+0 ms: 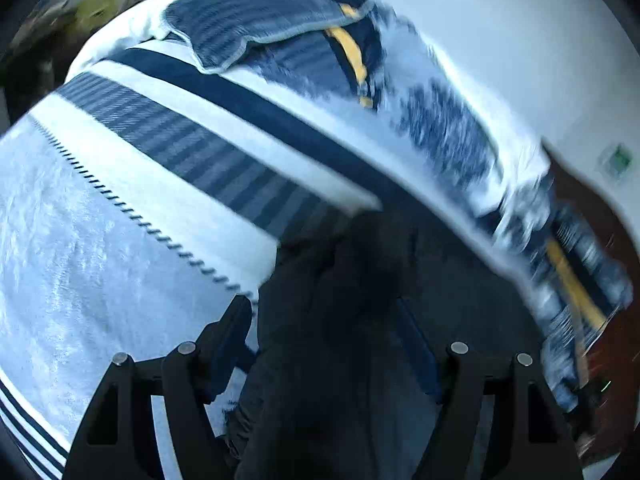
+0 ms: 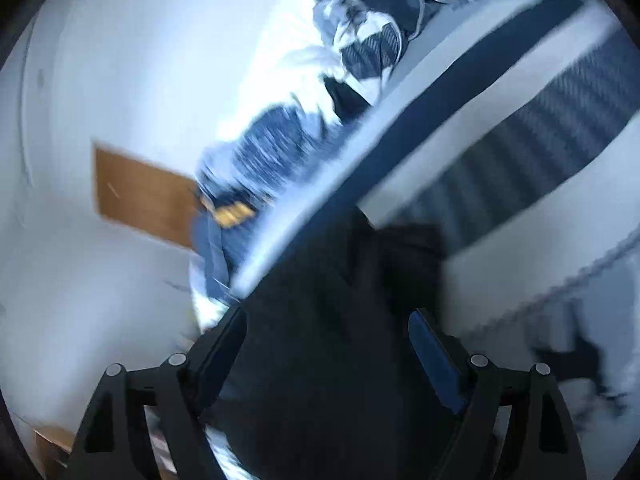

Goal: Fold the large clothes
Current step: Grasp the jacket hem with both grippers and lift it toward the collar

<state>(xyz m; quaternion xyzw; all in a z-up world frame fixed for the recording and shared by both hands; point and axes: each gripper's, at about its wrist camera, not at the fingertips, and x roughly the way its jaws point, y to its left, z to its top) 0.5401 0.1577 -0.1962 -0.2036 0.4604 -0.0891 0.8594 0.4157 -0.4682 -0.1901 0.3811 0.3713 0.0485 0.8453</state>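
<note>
Two grippers | left gripper [image 1: 326, 340] fingers pinching dark garment [image 1: 340, 280] bunched between them | right gripper [image 2: 328, 352] likewise pinching it | striped bedspread [image 1: 160, 152] ahead

Right claw [image 2: 328, 344] is gripping a bunched dark garment [image 2: 340, 300] between its blue pads [image 2: 434, 364]. Striped white-and-navy bedding [image 2: 520, 160] is lying ahead and right; a brown panel [image 2: 140, 192] is sitting far left. Heavy blur.
</note>
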